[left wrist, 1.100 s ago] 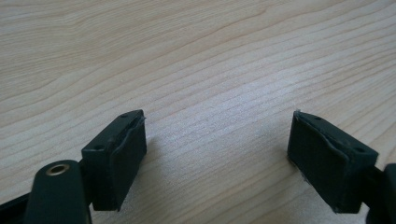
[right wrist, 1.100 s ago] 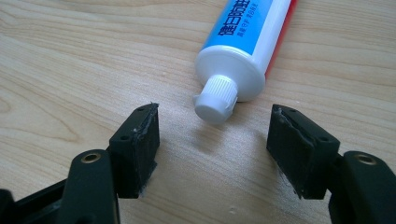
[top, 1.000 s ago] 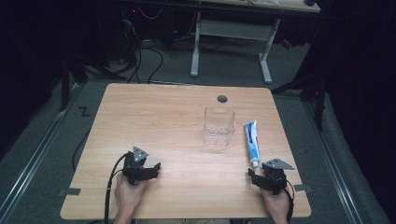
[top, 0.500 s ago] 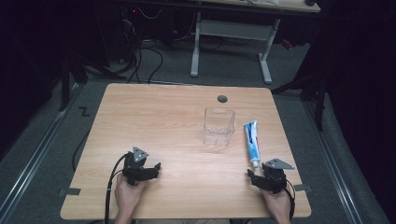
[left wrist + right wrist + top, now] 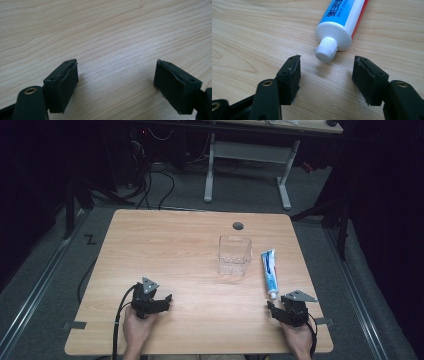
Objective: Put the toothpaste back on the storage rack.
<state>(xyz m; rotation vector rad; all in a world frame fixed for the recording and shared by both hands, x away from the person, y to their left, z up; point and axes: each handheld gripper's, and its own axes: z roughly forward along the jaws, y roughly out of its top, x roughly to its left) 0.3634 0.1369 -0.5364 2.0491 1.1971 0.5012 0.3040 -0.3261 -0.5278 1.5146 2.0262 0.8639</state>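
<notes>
From the high view, your right gripper (image 5: pixel 276 308) rests at the table's (image 5: pixel 190 245) near right corner, with the toothpaste tube (image 5: pixel 269 271) lying flat just past it at 12 o'clock, cap end toward you. A clear plastic box (image 5: pixel 234 254) stands just left of the tube, at about 10 o'clock from its middle. Your left gripper (image 5: pixel 162 299) sits well apart, near the front left edge.

In the left gripper view, your left gripper (image 5: pixel 115 82) has its jaws spread wide over bare wood, touching nothing.

In the right gripper view, your right gripper (image 5: pixel 325 71) has its jaws parted and they have just been closing; the tube's white cap (image 5: pixel 325 49) lies just beyond the tips at 12 o'clock, not between the pads and untouched.
</notes>
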